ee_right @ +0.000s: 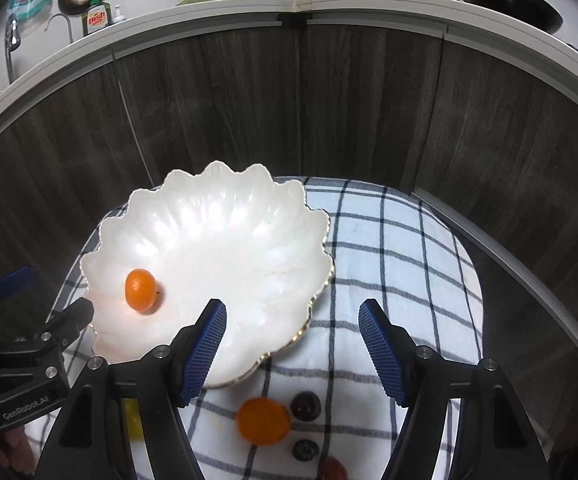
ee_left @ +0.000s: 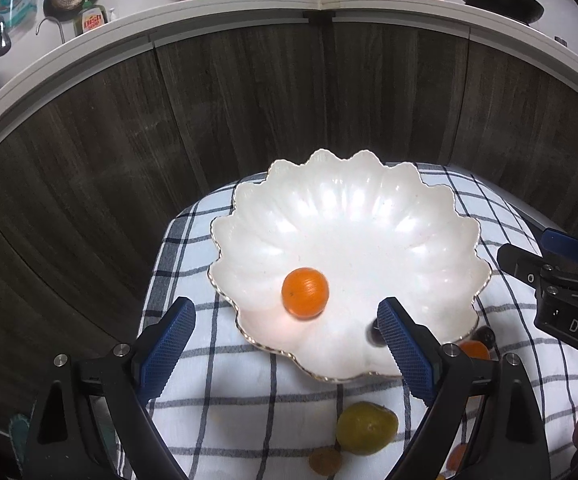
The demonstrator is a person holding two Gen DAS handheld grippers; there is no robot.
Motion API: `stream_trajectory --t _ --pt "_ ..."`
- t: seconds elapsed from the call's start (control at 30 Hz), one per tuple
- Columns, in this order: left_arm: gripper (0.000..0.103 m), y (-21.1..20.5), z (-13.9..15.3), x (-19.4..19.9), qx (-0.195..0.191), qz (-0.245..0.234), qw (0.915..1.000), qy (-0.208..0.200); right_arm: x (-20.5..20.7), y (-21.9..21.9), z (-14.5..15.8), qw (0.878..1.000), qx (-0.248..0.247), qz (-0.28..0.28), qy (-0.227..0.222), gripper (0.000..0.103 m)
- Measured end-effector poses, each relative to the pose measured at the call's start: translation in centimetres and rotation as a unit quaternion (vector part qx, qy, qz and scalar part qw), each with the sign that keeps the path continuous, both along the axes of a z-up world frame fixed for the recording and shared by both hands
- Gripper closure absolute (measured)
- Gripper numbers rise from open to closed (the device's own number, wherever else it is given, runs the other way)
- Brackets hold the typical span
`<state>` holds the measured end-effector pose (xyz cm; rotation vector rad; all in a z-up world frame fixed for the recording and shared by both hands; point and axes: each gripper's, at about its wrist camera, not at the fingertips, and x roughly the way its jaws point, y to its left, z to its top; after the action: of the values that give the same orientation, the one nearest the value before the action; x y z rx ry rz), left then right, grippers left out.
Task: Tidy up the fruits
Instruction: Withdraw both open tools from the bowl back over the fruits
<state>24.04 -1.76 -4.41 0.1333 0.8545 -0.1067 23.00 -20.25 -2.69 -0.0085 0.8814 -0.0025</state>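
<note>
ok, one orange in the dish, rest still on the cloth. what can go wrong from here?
1. The small orange sits loose on the smooth scalloped dish near its front rim; a nudge might roll it out.
2. The left gripper straddles that rim, so lowering it could tip the dish.
3. The right gripper, open, hangs over the orange on the cloth with dark fruits close beside; a grab may knock them.

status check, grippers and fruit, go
Left gripper open, empty; right gripper open, empty. One small orange fruit in white scalloped bowl. More fruit waits on checked cloth. Nothing blocking.
</note>
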Motion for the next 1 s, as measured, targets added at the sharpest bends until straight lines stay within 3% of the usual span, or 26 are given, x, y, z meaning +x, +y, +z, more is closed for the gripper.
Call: stream_trajectory --t 1.0 --pt "0.01 -1.3 0.1 -6.1 -0.005 -0.028 0.9996 0.002 -6.4 -1.3 -0.4 1.0 0.006 -0.015 0.003 0.033"
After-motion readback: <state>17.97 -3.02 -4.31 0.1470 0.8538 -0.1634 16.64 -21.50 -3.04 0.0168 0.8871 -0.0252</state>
